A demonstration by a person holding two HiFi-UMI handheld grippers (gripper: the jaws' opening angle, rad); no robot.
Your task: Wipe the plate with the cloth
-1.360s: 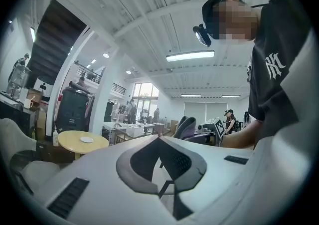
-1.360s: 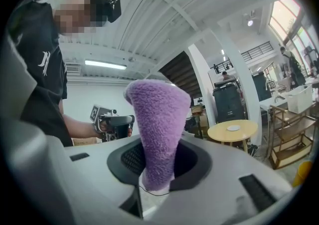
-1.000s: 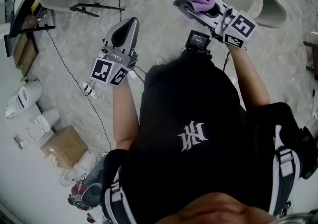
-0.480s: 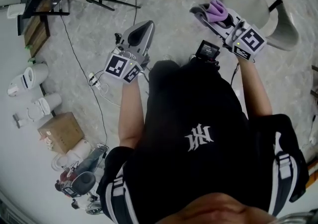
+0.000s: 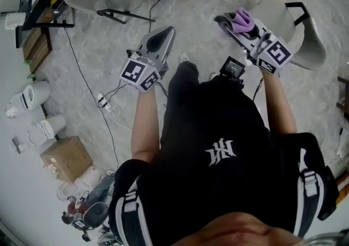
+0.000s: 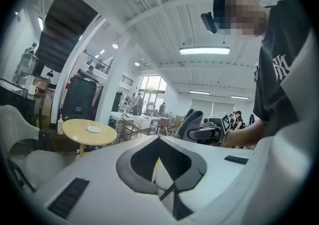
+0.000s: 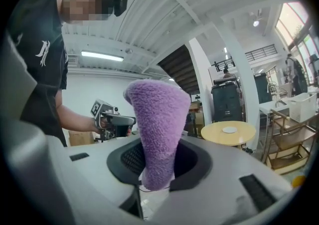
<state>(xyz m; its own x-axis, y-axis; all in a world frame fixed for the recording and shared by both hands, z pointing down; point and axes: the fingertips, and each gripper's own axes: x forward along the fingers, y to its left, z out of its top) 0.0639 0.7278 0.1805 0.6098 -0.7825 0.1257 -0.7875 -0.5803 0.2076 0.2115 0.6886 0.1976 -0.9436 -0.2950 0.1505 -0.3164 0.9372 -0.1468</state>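
**A:** Cloth first: where is it sitting?

**B:** The purple cloth (image 7: 157, 134) is standing up between the jaws of the right gripper (image 5: 224, 21). They are pinching its lower end, and its fluffy top is poking out above them.

**A:** And the left gripper (image 5: 168, 32)?

**B:** Its jaws are pressing together, with nothing between them.

**A:** Is the plate showing anywhere?

**B:** A small white plate (image 6: 93, 129) is lying on a round yellow counter (image 6: 107, 138) across the room, well apart from both grippers.

**A:** How is the person standing?

**B:** The person is standing on a grey marbled floor (image 5: 202, 5) and holding both grippers out in front. The grippers are pointing roughly level, side by side but well apart.
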